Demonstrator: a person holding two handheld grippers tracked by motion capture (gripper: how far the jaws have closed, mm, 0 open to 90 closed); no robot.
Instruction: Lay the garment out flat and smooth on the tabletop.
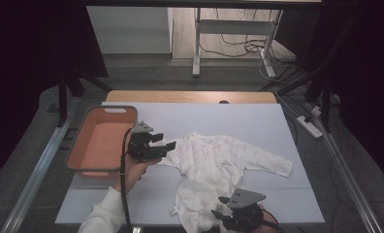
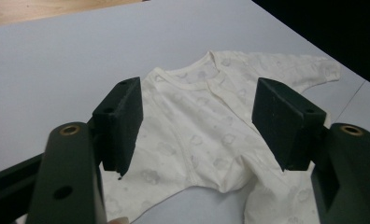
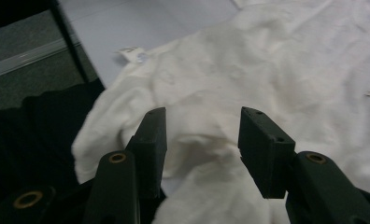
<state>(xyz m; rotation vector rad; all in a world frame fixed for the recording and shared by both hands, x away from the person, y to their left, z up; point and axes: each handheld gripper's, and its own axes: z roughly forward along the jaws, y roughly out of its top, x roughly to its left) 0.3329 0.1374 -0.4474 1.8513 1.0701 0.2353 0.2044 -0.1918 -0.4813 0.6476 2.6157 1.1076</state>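
Note:
A white baby bodysuit (image 1: 219, 165) lies spread on the pale mat (image 1: 258, 121), neck toward the far side, one long sleeve stretched out to the right. My left gripper (image 1: 165, 141) hovers at the garment's left sleeve, pointing right. In the left gripper view its jaws stand open (image 2: 197, 123), and the bodysuit (image 2: 206, 93) lies beyond them. My right gripper (image 1: 219, 206) is at the near edge, by the garment's leg end. Its jaws are open (image 3: 202, 140) just above the rumpled cloth (image 3: 248, 70), with nothing pinched between them.
An orange basket with a grey rim (image 1: 107, 109) stands on the mat's left side, right behind my left gripper. A wooden table edge (image 1: 190, 96) shows past the mat. A small label (image 3: 132, 53) sticks out of the garment's hem. Desk legs and cables (image 1: 238, 46) lie beyond the table.

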